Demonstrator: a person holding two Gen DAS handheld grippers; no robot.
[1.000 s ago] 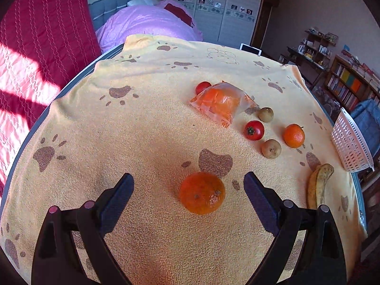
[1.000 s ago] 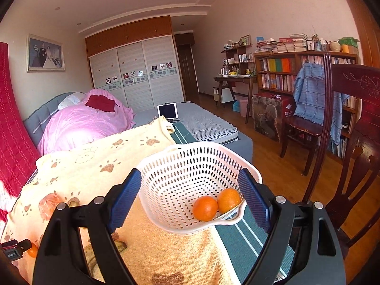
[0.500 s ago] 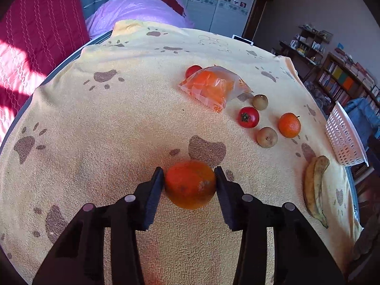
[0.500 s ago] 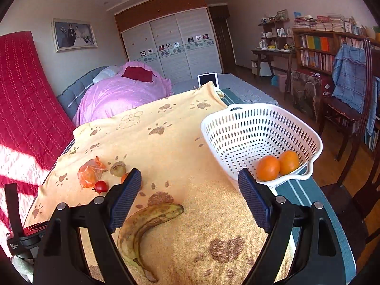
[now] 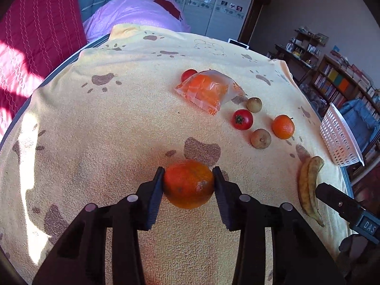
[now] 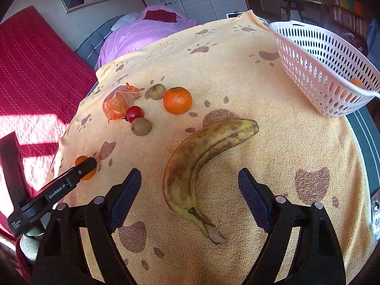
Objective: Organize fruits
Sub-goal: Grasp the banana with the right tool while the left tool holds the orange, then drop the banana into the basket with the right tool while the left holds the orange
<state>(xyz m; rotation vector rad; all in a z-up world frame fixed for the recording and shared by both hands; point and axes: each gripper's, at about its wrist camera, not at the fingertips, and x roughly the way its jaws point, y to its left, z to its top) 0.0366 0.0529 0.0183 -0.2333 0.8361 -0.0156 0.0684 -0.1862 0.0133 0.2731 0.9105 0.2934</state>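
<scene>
Fruit outside basket point(image 6: 315, 54): two kiwis point(image 5: 260, 138), two tomatoes point(image 5: 242, 119), one banana point(image 6: 201, 156).

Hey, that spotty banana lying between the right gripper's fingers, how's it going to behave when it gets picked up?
The banana is heavily browned, so it is probably soft and may bruise under a firm squeeze. Its long curve suggests that it could pivot or droop if gripped near the stem. Lying flat on the towel, it seems unlikely to roll.

A yellow paw-print towel point(image 6: 237, 76) covers the bed point(image 6: 365, 128). On it lie a spotted banana point(image 6: 204, 156) at centre, a mandarin point(image 6: 177, 100) at 11 o'clock beside two kiwis point(image 6: 141, 126), a tomato point(image 6: 134, 113) and an orange plastic bag point(image 6: 117, 103); a white basket point(image 6: 318, 64) sits at 2 o'clock.
</scene>
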